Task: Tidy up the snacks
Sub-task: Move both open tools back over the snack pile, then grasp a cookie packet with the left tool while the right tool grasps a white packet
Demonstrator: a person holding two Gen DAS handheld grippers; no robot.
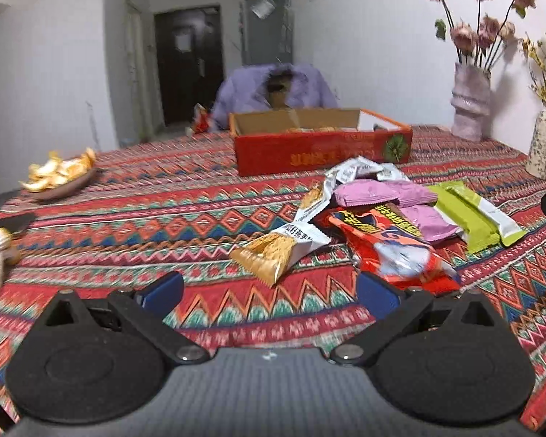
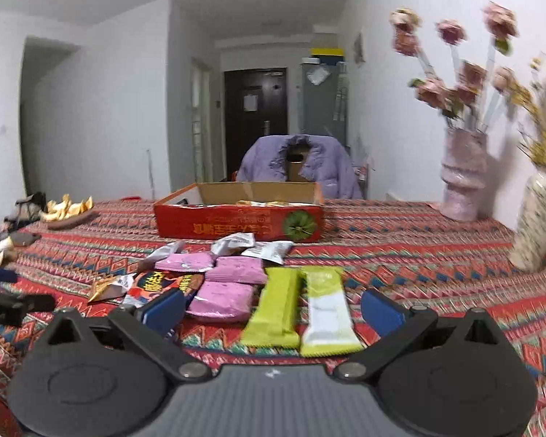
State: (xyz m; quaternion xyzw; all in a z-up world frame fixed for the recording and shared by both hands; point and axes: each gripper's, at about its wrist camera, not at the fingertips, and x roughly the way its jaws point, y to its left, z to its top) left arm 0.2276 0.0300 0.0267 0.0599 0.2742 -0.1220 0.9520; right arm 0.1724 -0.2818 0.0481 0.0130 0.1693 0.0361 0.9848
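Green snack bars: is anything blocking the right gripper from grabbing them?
Nothing visible is. The two green snack bars lie flat on the tablecloth right between the open right gripper's fingers. The pink packets sit just beside them, to the left.

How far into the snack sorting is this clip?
Early. The red box already holds a few gold-wrapped items. Nothing is in hand: left gripper and right gripper are both open and empty. The pink packets, green bars and red packet lie loose on the table.
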